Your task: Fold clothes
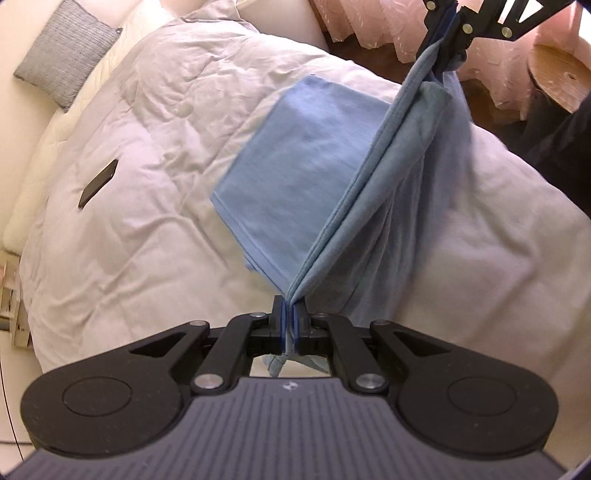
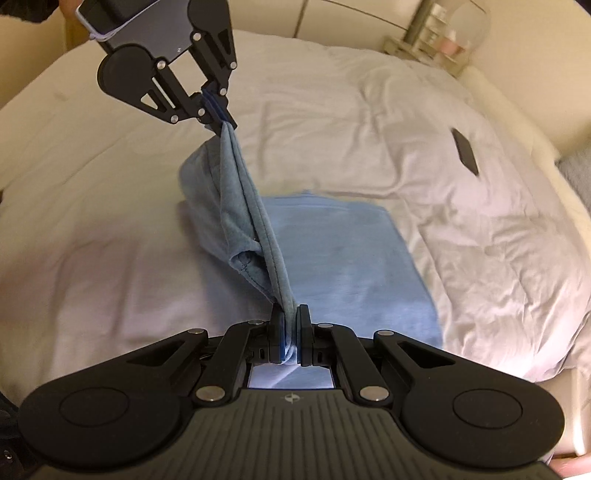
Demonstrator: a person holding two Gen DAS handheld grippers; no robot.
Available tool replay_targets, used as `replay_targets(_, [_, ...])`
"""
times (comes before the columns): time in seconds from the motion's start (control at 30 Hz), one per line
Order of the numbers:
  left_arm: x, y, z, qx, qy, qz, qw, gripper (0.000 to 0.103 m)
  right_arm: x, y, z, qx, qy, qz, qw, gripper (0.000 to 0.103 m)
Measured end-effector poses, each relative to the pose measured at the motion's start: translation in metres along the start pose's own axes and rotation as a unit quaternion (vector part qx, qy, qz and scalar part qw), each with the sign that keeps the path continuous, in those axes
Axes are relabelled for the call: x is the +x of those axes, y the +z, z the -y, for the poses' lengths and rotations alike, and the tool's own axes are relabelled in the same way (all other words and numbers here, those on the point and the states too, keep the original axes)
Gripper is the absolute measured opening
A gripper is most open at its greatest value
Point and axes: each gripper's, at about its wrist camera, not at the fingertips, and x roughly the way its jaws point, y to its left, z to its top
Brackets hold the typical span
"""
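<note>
A light blue garment (image 1: 295,173) hangs over the bed, its edge stretched taut between both grippers. My left gripper (image 1: 289,314) is shut on one end of that edge. The right gripper (image 1: 452,18) shows at the top right of the left wrist view, clamping the other end. In the right wrist view my right gripper (image 2: 291,321) is shut on the light blue garment (image 2: 332,266), and the left gripper (image 2: 218,110) grips it at the upper left. The lower half of the garment rests flat on the duvet; the raised half drapes in a fold.
A pale grey duvet (image 1: 147,147) covers the bed (image 2: 461,192). A dark flat phone-like object (image 1: 98,183) lies on it, also in the right wrist view as the dark object (image 2: 465,149). A grey cushion (image 1: 66,51) sits at the head. Pink curtains (image 1: 369,22) and a wooden stool (image 1: 557,77) stand beyond the bed.
</note>
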Motion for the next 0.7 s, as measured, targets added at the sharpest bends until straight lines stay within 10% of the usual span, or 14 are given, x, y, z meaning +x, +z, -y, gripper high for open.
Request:
replay_targets(0.33, [0.123, 0.090, -0.107, 0.034, -0.093, -0.021, 0.9949, 0.002, 0.074, -0.023, 0.156, 0.152, 0.080, -0.040, 0.984, 0.002])
replay_targets(0.7, [0.221, 0.133, -0.149, 0.040, -0.185, -0.056, 0.9803, 0.002, 0.133, -0.053, 0.237, 0.243, 0.093, -0.085, 0.962, 0.003])
